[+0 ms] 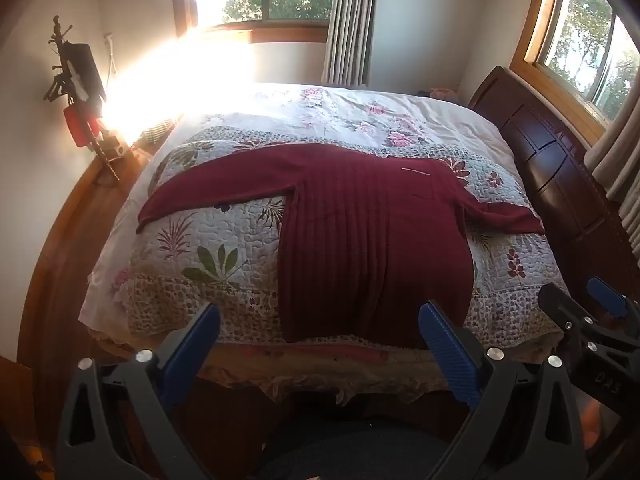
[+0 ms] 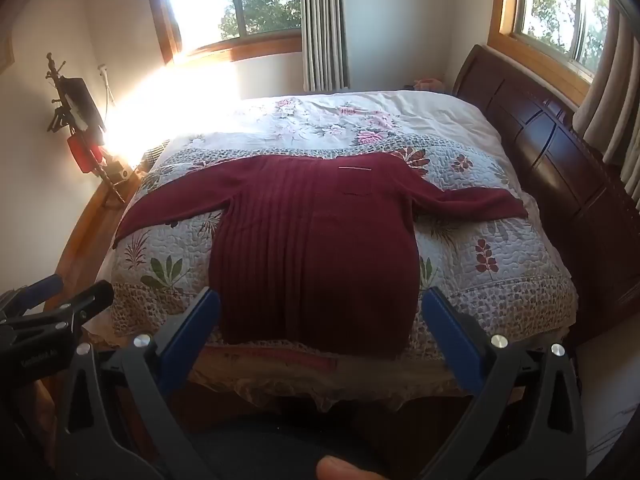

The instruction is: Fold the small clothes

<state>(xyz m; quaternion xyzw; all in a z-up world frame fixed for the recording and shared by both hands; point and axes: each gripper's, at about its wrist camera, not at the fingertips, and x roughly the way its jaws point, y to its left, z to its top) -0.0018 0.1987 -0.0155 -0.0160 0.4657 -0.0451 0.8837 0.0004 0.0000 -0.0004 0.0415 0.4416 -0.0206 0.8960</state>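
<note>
Looking along both claws from the foot of the bed (image 1: 532,168), I find the maroon sweater (image 1: 360,232) lying flat on the floral quilt (image 1: 208,240), ribbed body running toward me and its hem at the near edge of the mattress. Both sleeves are spread outward: one reaches toward the left side of the bed, the other toward the dark wooden headboard (image 2: 560,168) on the right. A small pale mark shows near the collar.

The left claw (image 1: 320,334) is spread wide, blue fingers (image 1: 192,344) on either side of the hem region, holding nothing and clear of the cloth. The right claw (image 2: 320,320) is likewise wide and empty, its fingers (image 2: 448,340) framing the hem of the sweater without touching it. Each claw appears at the edge of the other's view, side by side.

Strong sunlight from the far window (image 2: 240,0) washes out the left rear corner. A stand with dark equipment (image 1: 80,92) sits against the left wall. A fingertip (image 2: 344,468) shows at the lower edge of the right view.
</note>
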